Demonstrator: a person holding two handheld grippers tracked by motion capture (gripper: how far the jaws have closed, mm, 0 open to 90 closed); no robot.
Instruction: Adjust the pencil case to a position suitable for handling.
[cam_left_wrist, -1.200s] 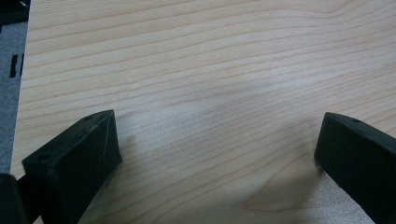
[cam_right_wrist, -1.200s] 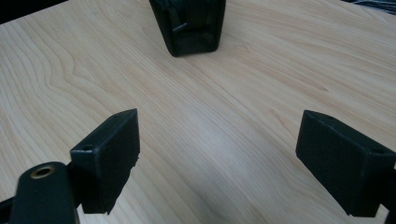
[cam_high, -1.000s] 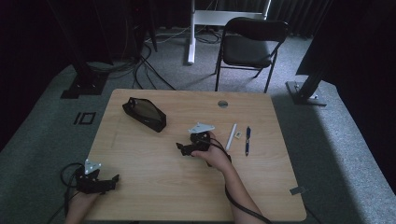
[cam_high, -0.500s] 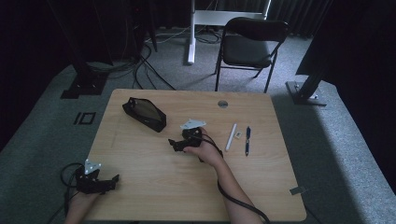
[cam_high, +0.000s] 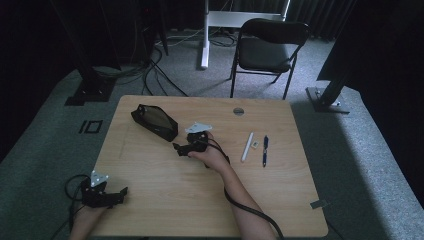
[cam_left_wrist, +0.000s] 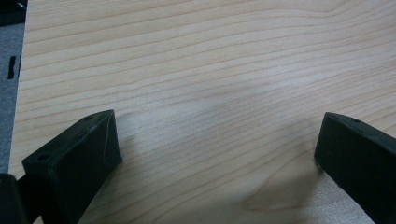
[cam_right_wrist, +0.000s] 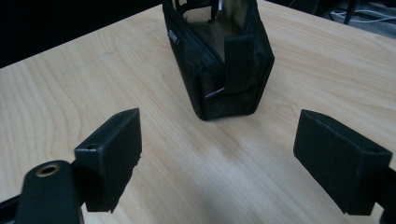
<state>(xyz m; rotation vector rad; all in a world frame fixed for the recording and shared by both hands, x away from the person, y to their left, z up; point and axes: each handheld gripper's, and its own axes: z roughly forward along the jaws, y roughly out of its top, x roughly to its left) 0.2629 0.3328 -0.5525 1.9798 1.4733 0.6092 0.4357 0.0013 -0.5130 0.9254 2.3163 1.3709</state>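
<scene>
**High view: right gripper closing on the black pouch's near end**

High view, bench (cam_high: 165, 200): pale wood, largely bare. Black pouch (cam_high: 155, 122) sits in the far-left part, its long axis running diagonally from far-left to near-right. Right gripper (cam_high: 181, 148) lies just off the pouch's near-right end, fingers aimed toward it, apart from it and not touching. Left gripper (cam_high: 117, 194) rests at the near-left corner, well apart from the pouch, so the right hand is clearly the nearer one.

Right gripper view: the pouch (cam_right_wrist: 219, 60) stands dead ahead of the right gripper (cam_right_wrist: 219, 158), centred in the gap between the fingers (cam_right_wrist: 114, 149), end-on, its long axis running away from the camera. Fingers spread wide with nothing between them. The spread looks wider than the pouch's end face, so a straight advance should bracket it; that is a judgement only.

Left gripper view: left gripper (cam_left_wrist: 215, 154) fingers likewise spread and empty, bare wood between them.

Pouch, appearance: soft-sided, box-shaped, black mesh or fabric, with a broad strap down the end face and a zip line along the top edge. The top appears open. Walls look limp, so likely to cave in under a squeeze.

Smaller things, well apart at the right of the bench: white marker (cam_high: 247, 146), blue pen (cam_high: 265, 150), and a tiny pale item between them, too small to identify.
</scene>
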